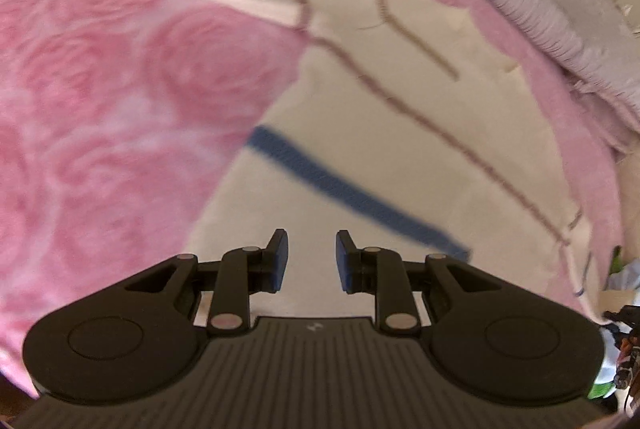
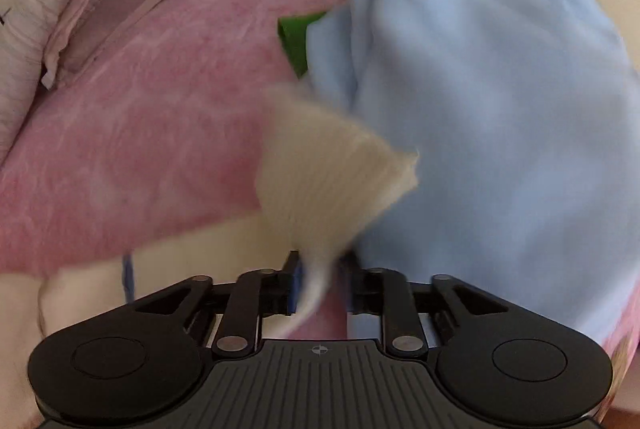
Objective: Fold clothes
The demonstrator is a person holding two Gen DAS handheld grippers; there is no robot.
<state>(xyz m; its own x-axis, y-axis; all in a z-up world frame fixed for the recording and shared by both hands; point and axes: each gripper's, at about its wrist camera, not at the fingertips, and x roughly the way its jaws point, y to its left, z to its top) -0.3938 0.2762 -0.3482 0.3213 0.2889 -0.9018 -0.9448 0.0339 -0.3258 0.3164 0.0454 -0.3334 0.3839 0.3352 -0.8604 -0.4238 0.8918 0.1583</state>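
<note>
Cream knit sweater (image 1: 400,117), blue stripe across the lower body and one on the sleeve, brown seam lines: lies spread flat on the pink blanket (image 1: 120,109), one sleeve stretched out to the far left of the left wrist view. No fold visible in body or that sleeve.

Left gripper (image 1: 311,261): jaws spread apart, nothing between them, hovering over the sweater's lower part near the hem. Whether the tips touch the cloth can't be told from this angle.

Right gripper (image 2: 320,281): jaws drawn in on a ribbed cream flap (image 2: 332,165), prob. a cuff or hem corner of the same sweater; it stands up out of the fingers in a fan. View is motion-blurred, so which edge it is stays unclear.

Light blue garment (image 2: 480,101): loose, crumpled heap just beside the lifted flap, on the right of the right wrist view. Not folded.

Green cloth (image 2: 296,37): small patch showing from under the blue heap's left edge. Type unknown.

Pillows (image 2: 60,1) w/ striped and mauve covers: at the head of the bed, well apart from the work.

Progress, as judged: early. Sweater laid out, one edge picked up, first fold not yet made. Left to do: sleeves in, body folded over, then blue garment and whatever the green item is. No finished pile seen in either view.
</note>
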